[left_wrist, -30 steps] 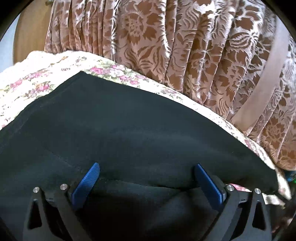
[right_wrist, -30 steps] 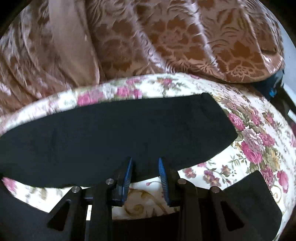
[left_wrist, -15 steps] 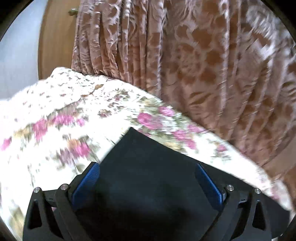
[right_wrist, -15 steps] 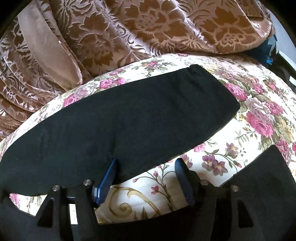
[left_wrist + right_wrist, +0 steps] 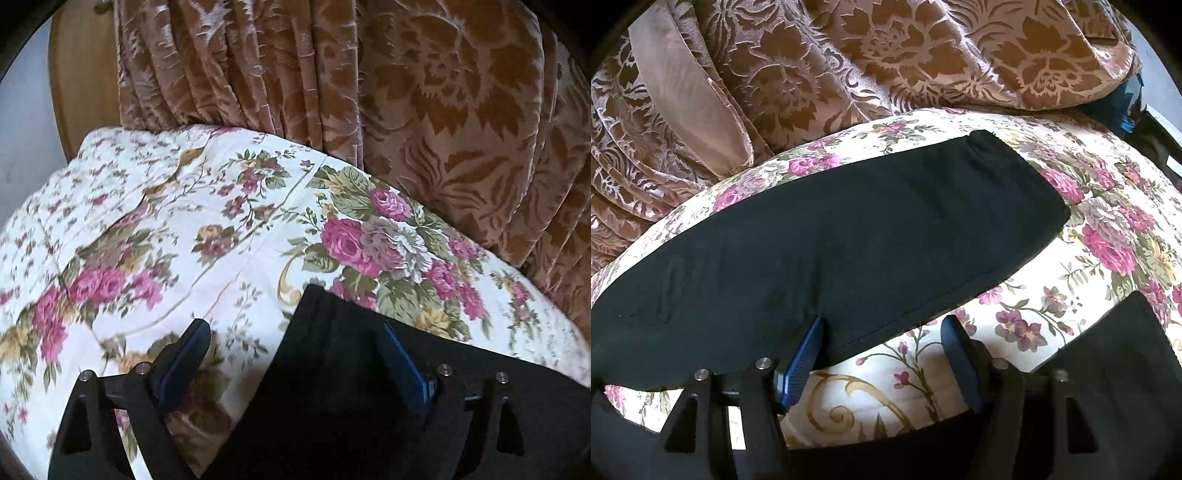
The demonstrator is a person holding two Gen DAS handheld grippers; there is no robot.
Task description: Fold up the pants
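Black pants (image 5: 849, 229) lie on a floral bedspread (image 5: 1108, 251). In the right wrist view one leg stretches flat across the bed, its cuff at the right; a second black part (image 5: 1108, 354) lies at the lower right. My right gripper (image 5: 882, 332) is open, its left finger at the leg's near edge, holding nothing. In the left wrist view a corner of the pants (image 5: 332, 350) lies between the fingers of my left gripper (image 5: 295, 343), which is open and holds nothing.
A brown patterned curtain (image 5: 406, 92) hangs along the bed's far side, also in the right wrist view (image 5: 849, 55). A wooden door (image 5: 85, 81) stands at the far left. A dark blue object (image 5: 1126, 103) sits past the bed at the right.
My right gripper opened from nearly shut and let go of the leg's edge. My left gripper swung left, from over the wide black cloth to its corner, with more bedspread in view.
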